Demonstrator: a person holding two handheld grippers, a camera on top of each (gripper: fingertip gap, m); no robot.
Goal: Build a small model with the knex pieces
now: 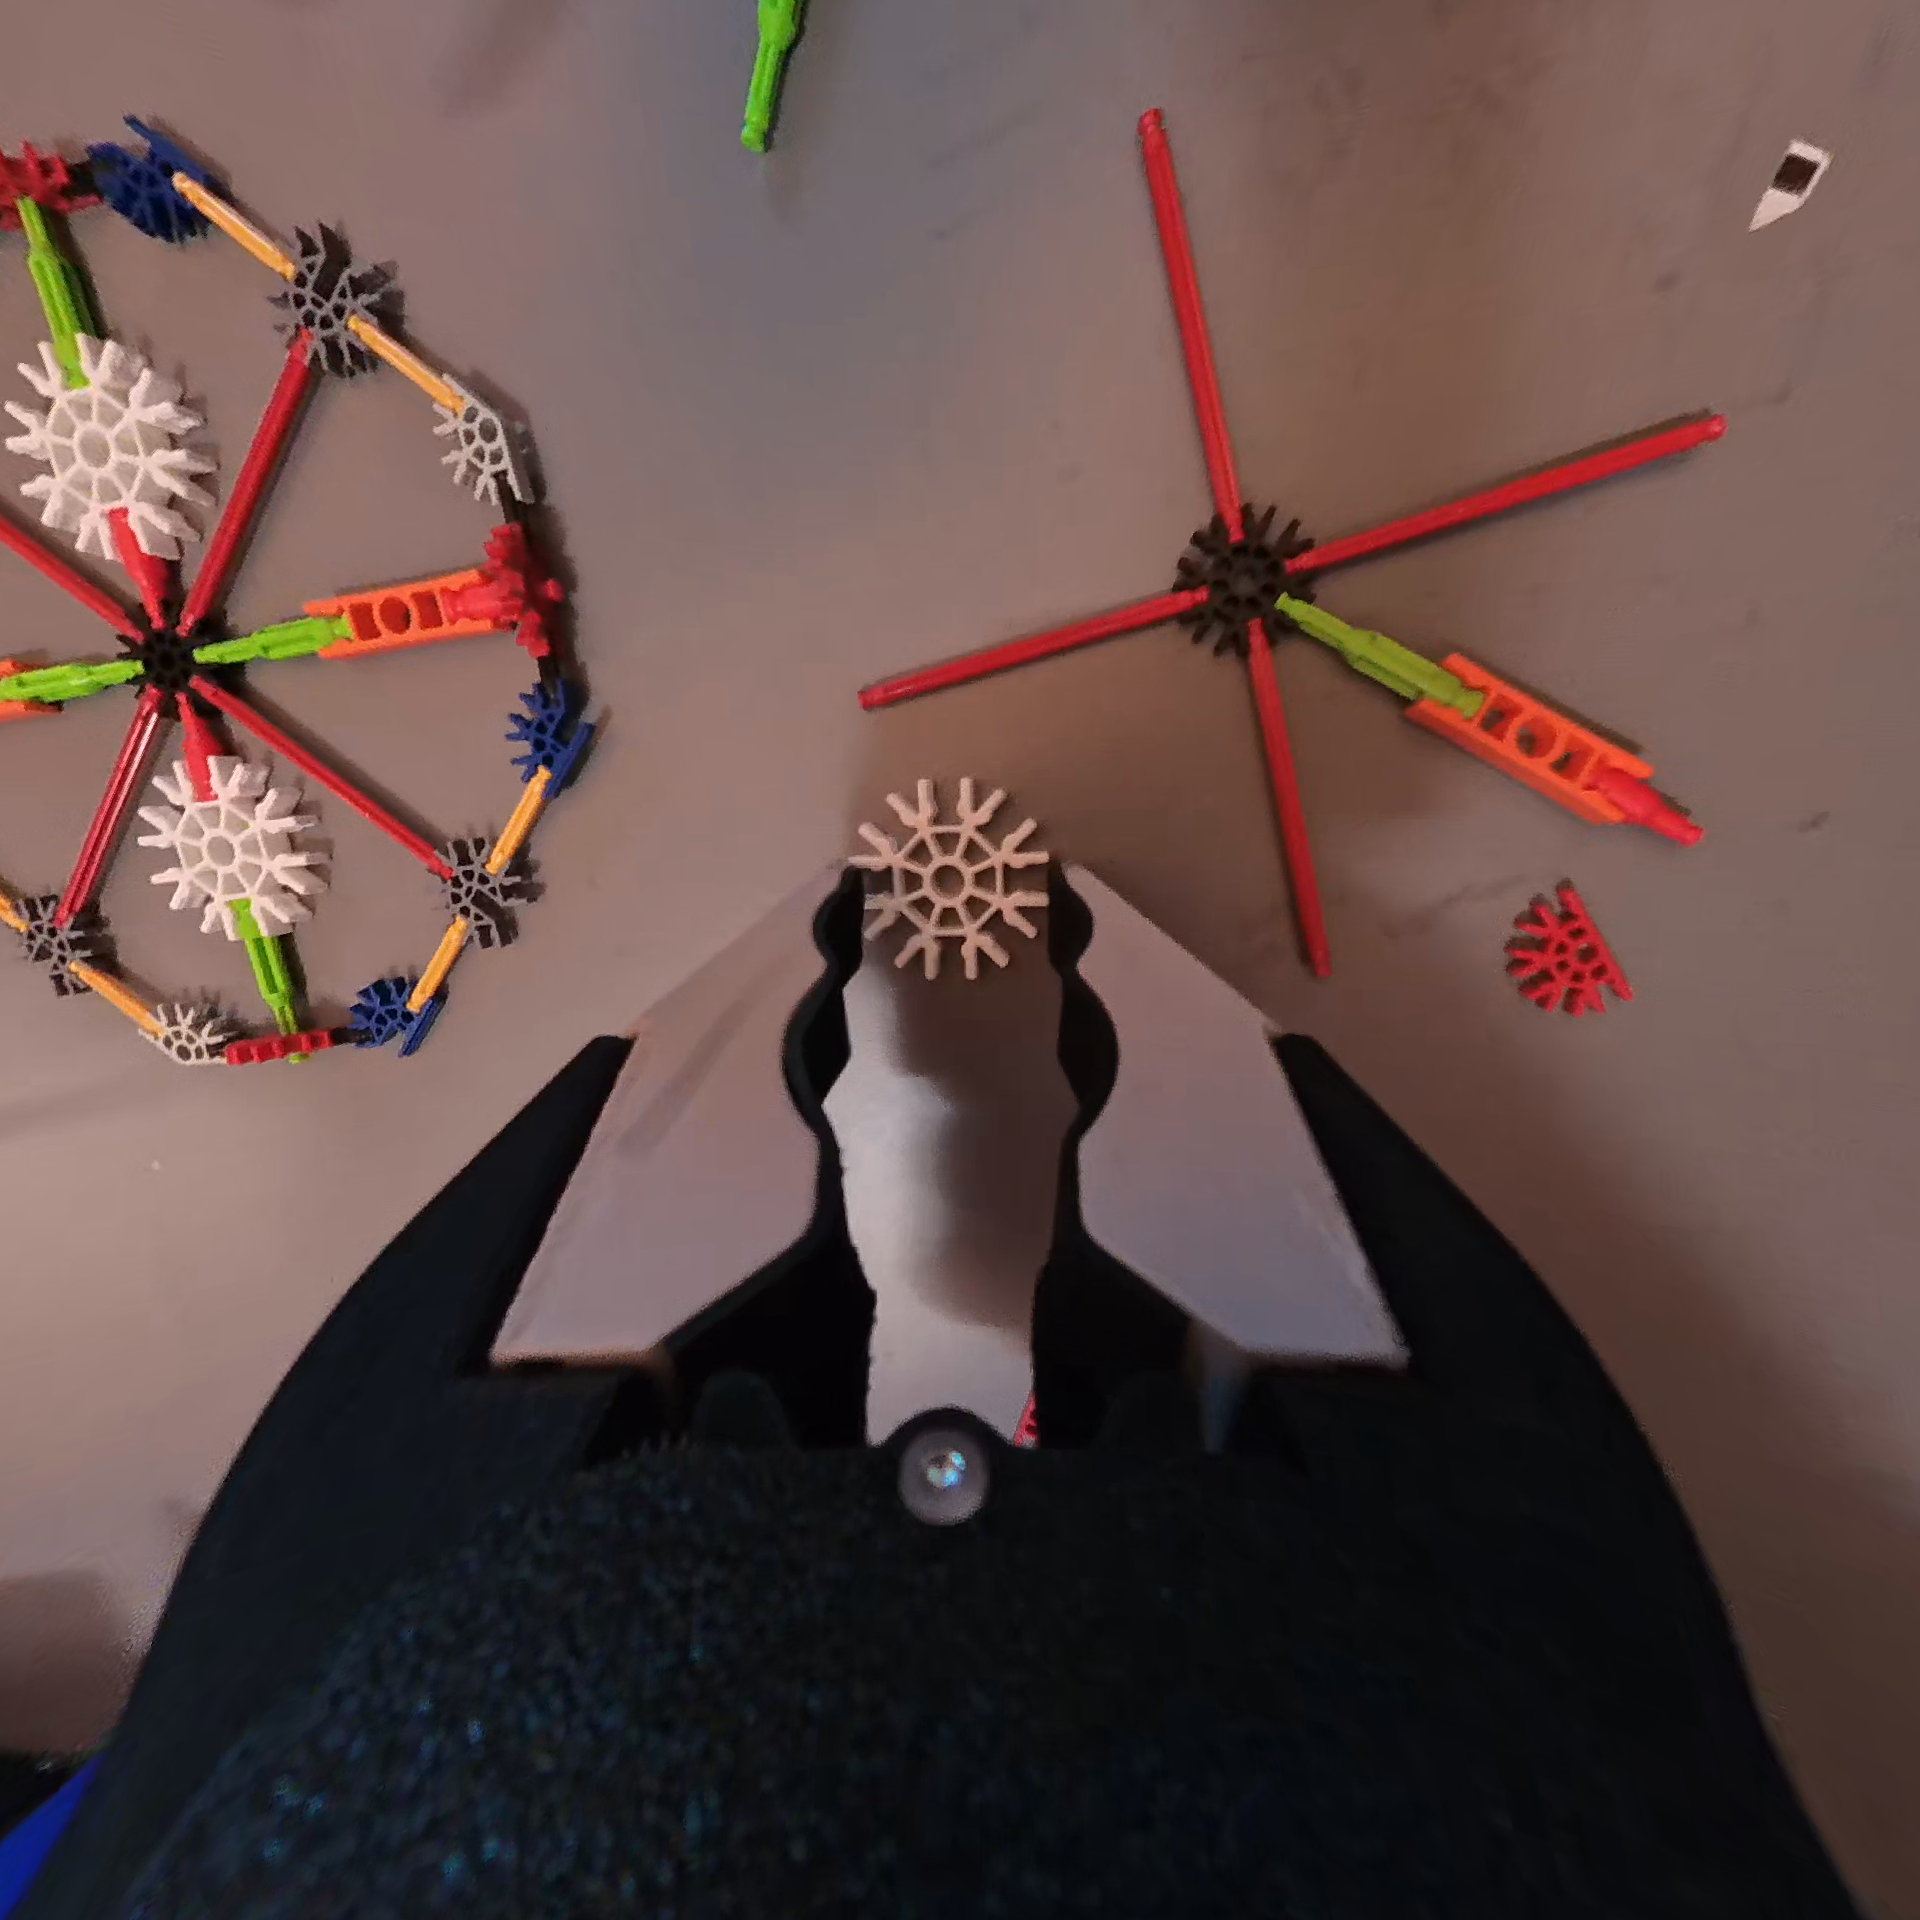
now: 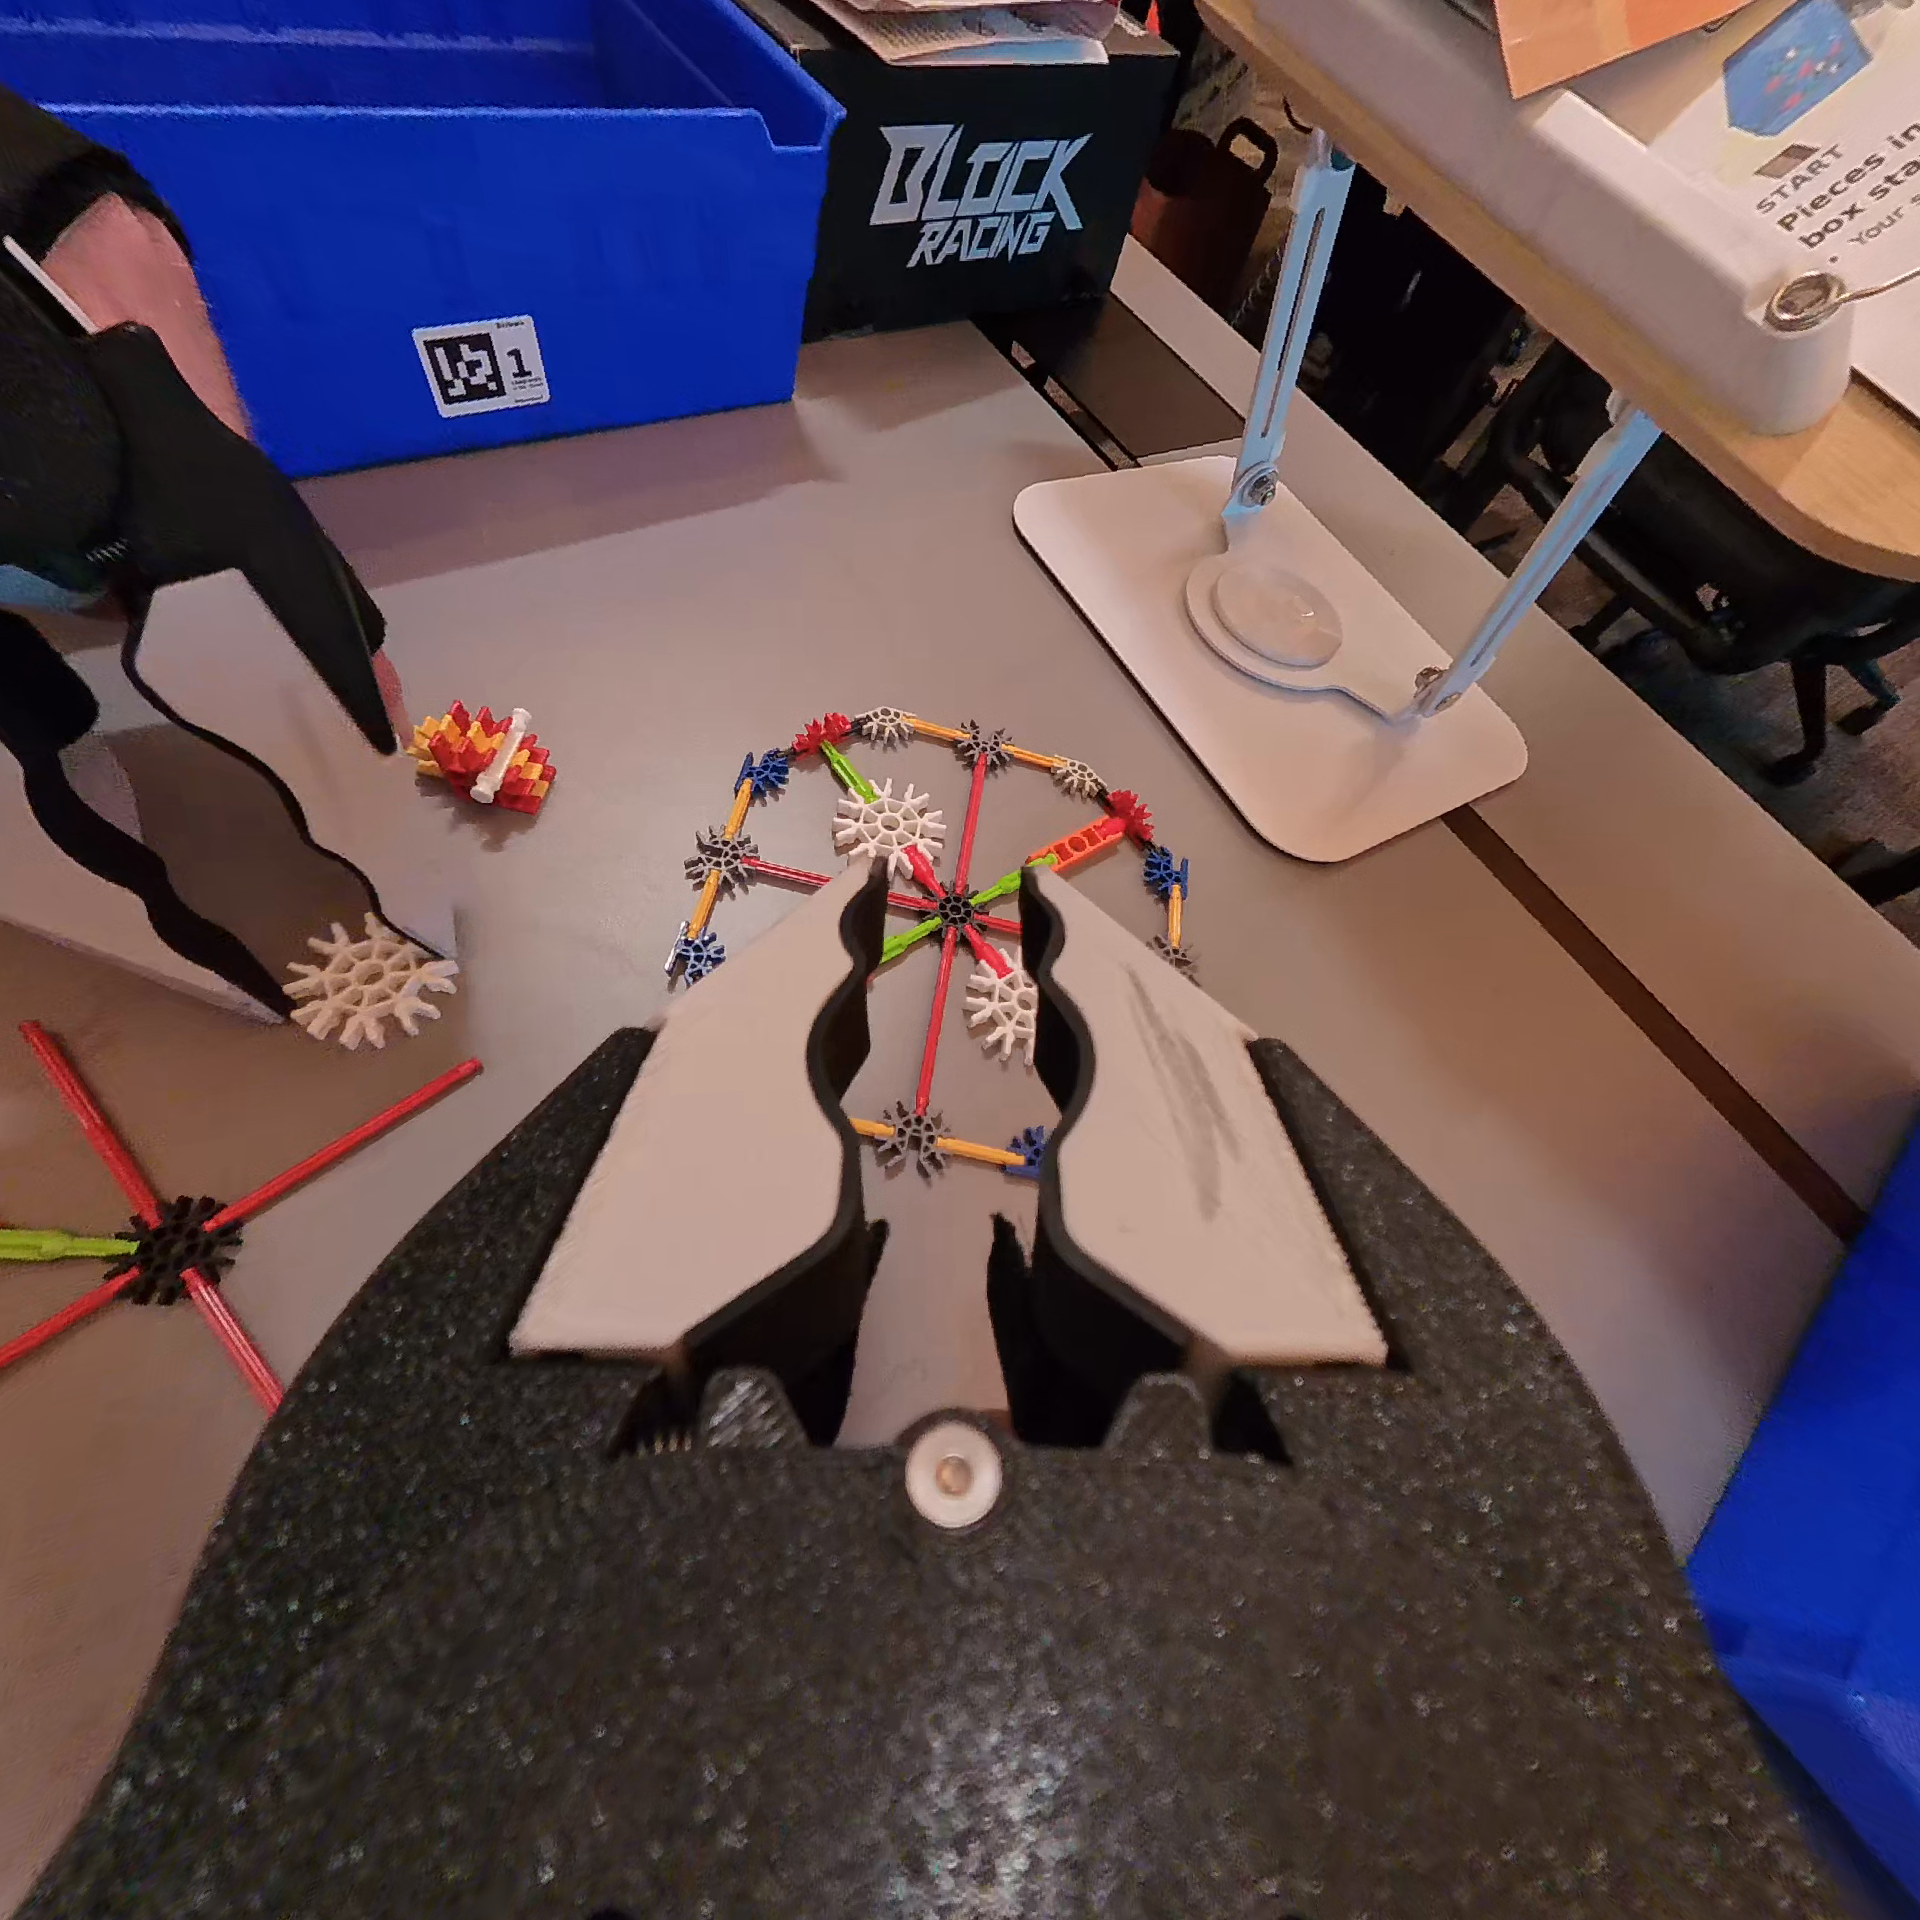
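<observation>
- A white snowflake connector (image 1: 948, 878) is held between the tips of the left claw (image 1: 951, 894), flat-faced to the camera, its disc lying across the gap so that opposite spokes are pinched by the two fingers.
- Seen from the right wrist view, the same connector (image 2: 369, 980) sits at the very end of the left claw (image 2: 353, 982), low over the grey bench (image 2: 623, 623); whether it touches the bench cannot be told.
- The left claw is thus clenched on the connector; the right claw (image 2: 951, 894) is released, nothing being held between its parted fingers.
- A black hub with red rods (image 1: 1242, 582) lies ahead and to the right of the held connector, near but apart; one rod end reaches closest.
- The finished wheel (image 1: 166, 655) lies to the left, farther off, and directly beneath the right claw's tips.
- A loose red connector (image 1: 1567, 951) rests to the right on the bench.
- A blue bin (image 2: 468, 208) stands beyond.
</observation>
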